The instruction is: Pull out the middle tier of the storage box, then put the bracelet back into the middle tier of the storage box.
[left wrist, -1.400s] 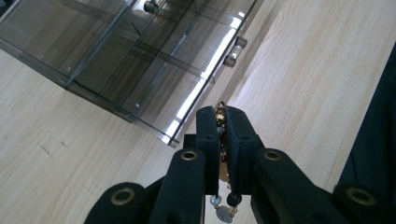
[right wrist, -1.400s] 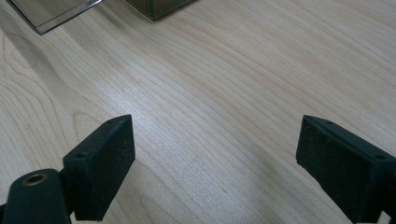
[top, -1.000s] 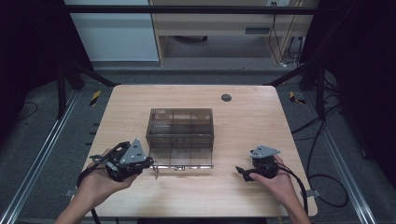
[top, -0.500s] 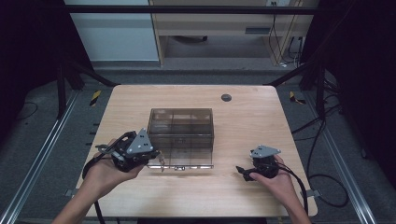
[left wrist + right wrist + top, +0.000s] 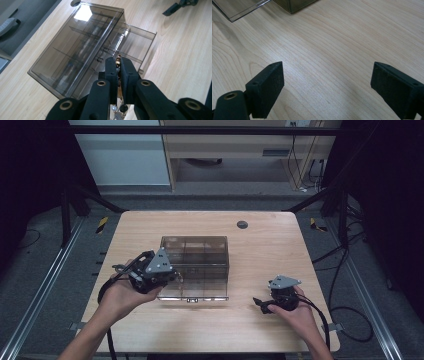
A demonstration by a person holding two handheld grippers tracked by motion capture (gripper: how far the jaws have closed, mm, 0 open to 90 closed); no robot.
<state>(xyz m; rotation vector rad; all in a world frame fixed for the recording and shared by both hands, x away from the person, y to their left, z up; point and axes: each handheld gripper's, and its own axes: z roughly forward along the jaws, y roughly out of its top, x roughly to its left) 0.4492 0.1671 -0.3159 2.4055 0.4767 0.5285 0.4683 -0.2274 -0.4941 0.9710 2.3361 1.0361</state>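
A smoky clear plastic box (image 5: 195, 251) with inner dividers stands mid-table, its shallow drawer (image 5: 194, 291) pulled out toward me. My left gripper (image 5: 174, 278) hovers at the box's front left corner, above the drawer's left end. In the left gripper view its jaws (image 5: 119, 65) are shut on a string of beads (image 5: 118, 62), gold at the top with dark and clear beads hanging below; box (image 5: 77, 47) and drawer (image 5: 136, 40) lie beyond. My right gripper (image 5: 261, 303) rests open on the table right of the drawer, its pads (image 5: 268, 87) wide apart over bare wood.
A small dark round disc (image 5: 242, 224) sits near the wooden table's far edge (image 5: 205, 212). Bare wood surrounds the box on every side. Cables trail off both grippers toward me. A metal frame runs along the table's left and right.
My left gripper has risen and moved right and away from me, from the front left of the table to the box's front left corner. The right gripper has stayed put.
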